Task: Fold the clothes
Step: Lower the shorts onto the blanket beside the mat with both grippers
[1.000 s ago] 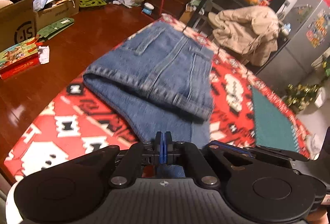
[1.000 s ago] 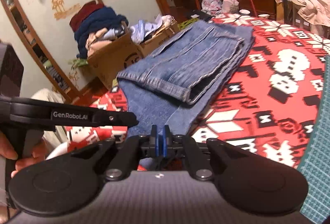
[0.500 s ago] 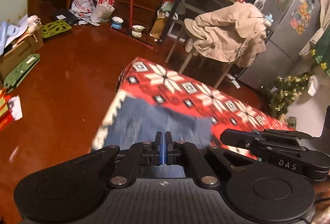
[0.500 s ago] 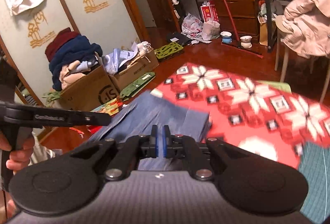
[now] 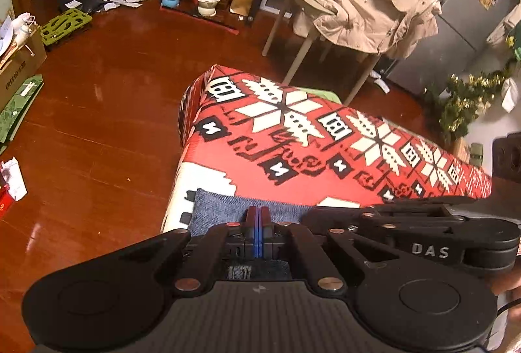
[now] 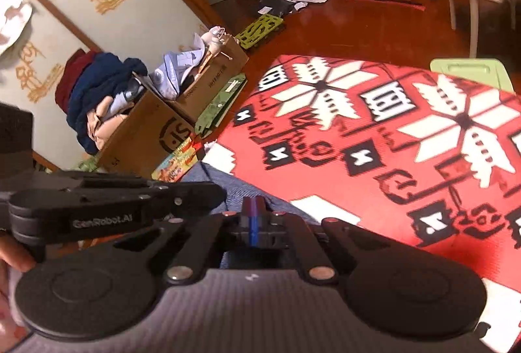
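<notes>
Cardboard boxes (image 6: 153, 131) on the floor hold heaped clothes (image 6: 97, 92) and papers. Each hand-held gripper, left (image 5: 258, 216) marked "GenRobot.AI", right (image 6: 250, 206) marked "DAS", is clamped on jeans (image 5: 221, 210).

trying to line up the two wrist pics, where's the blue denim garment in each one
Left wrist view: the blue denim garment sits low, centre-left, just past the shut left gripper.
Right wrist view: it lies low and left of centre, around the shut right gripper.
Shared landmark: the red patterned cloth beneath it.
</notes>
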The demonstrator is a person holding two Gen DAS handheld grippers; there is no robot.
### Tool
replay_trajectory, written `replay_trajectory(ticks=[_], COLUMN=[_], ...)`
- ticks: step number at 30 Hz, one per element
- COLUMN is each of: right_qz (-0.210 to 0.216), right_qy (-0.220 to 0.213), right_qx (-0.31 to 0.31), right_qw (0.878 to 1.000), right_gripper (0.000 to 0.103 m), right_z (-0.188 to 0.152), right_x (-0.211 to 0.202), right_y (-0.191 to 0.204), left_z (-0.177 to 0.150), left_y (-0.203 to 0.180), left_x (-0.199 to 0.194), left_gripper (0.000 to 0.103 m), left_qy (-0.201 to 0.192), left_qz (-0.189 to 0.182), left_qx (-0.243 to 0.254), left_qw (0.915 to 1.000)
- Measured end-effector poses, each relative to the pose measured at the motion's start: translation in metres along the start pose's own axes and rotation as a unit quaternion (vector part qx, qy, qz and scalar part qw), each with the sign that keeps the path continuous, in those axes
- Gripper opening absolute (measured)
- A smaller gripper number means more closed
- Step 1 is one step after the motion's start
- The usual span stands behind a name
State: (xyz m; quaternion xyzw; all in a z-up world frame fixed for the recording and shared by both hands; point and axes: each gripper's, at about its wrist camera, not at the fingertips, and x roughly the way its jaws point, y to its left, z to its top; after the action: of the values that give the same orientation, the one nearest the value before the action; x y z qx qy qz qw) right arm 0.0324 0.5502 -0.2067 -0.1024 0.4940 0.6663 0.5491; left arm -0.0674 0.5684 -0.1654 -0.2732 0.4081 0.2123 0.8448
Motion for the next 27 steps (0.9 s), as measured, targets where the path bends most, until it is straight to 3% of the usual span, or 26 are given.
replay_trajectory(ticks=[9,12,14,17,21,27], right_qz=[-0.001,-0.012,-0.009,0.001,0.009,0.006], right_qy=[-0.008,-0.021,-0.029,-0.034,-0.027,-0.003], right_qx=[0.010,0.014,0.016,0.002,0.000,0.010], right_qw=[1.000,1.000,0.999,0.999,1.000,1.000], right_gripper=[0.000,0.000,0.000,0.000,0.000,0.000], right_z=[-0.007,-0.003,0.000,0.003,0.004,-0.006], right_x=[-0.027,-0.040,-0.051,-0.060,-0.042,0.009], right_y=[-0.021,-0.021,-0.020,-0.010,0.008,0.022], left_z=[0.012,0.018,0.022,0.025,0.018,0.003], left_y=[0.002,0.001,-0.001,-0.001,0.009,0.025], left_x=[0.007,-0.009,-0.024,-0.040,-0.036,-0.020], left_gripper=[0.001,0.001,0.001,0.001,0.001,0.000], left_qy=[-0.014,-0.034,-0.043,-0.035,-0.007,-0.003], left_qz=[-0.015,-0.038,-0.043,-0.017,0.005,-0.006], left_qx=[-0.051,-0.066,-0.055,-0.028,-0.016,-0.037], left_qw=[0.9985,0.9965,0.9966,0.9989,0.9998,0.9993])
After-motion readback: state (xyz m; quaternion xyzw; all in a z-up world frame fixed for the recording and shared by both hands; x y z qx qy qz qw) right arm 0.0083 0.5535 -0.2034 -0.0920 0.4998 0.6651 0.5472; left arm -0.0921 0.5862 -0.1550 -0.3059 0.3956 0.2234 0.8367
